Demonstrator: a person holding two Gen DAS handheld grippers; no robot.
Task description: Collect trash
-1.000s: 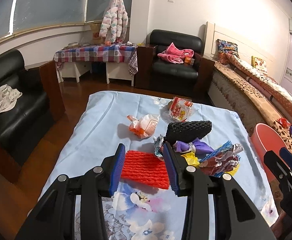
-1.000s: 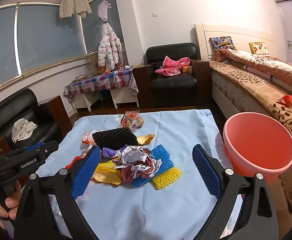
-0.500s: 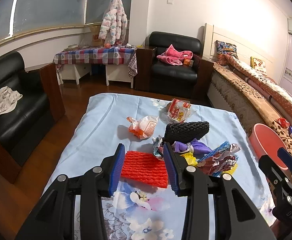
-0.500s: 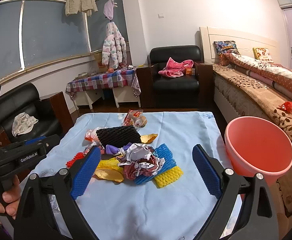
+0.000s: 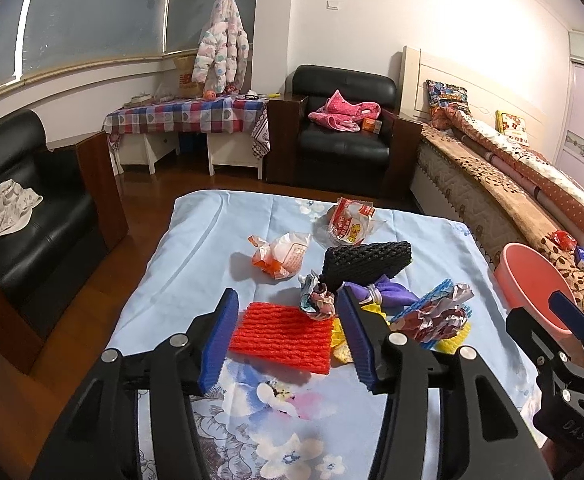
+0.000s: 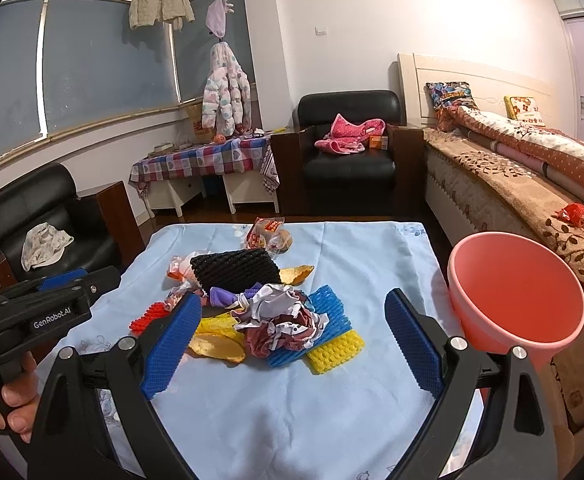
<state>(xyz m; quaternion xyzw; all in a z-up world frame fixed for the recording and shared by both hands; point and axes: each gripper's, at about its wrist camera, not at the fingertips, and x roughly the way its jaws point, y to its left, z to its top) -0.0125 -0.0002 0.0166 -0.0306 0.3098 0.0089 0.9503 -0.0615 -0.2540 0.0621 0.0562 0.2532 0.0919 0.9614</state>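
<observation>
Left claw (image 5: 288,336) opening, red ribbed foam net (image 5: 282,336) lying loose between pads; lower first, pinch across ribs. Right claw (image 6: 292,344) gapes empty.

A light-blue tablecloth (image 5: 196,264) printed with white, pink and blue flowers at its near edge carries a ribbed red foam net (image 5: 282,336), a black foam mesh sleeve (image 5: 365,262), blue foam netting (image 6: 331,320) and yellow foam netting (image 6: 335,350). On the right stands a plain salmon-pink plastic bucket (image 6: 519,304). Far left, a red-blue checked cloth (image 6: 200,160).
</observation>
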